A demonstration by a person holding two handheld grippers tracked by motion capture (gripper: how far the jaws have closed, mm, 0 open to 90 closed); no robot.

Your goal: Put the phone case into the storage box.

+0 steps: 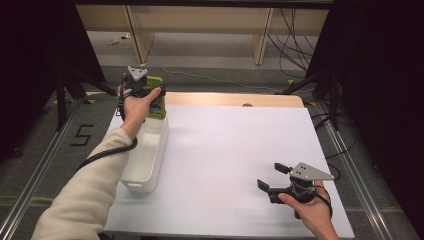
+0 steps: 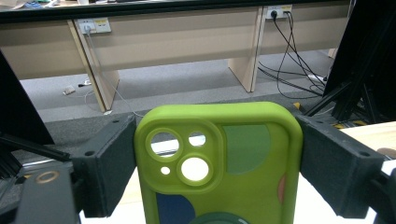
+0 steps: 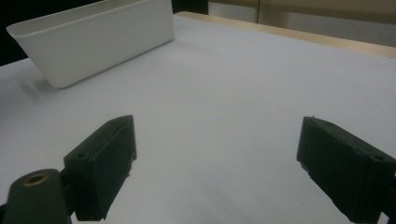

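Observation:
A lime-green phone case (image 2: 219, 163) with camera cut-outs and coloured patches stands upright between the jaws of my left gripper (image 2: 217, 172), which press on both its long edges. From above, the case (image 1: 157, 96) and left gripper (image 1: 150, 95) hang over the far end of a long white bin (image 1: 159, 150) at the table's left. My right gripper (image 1: 272, 176) rests low near the table's front right, jaws wide apart with nothing between them; in its own view the right gripper (image 3: 217, 172) faces bare white tabletop, with the bin (image 3: 98, 42) farther off.
The white sheet (image 1: 225, 155) covers the table, with a wooden strip (image 1: 235, 99) along the far edge. Black stands and cables are beyond the table on the floor. A floor marker reading 5 (image 1: 81, 135) lies to the left.

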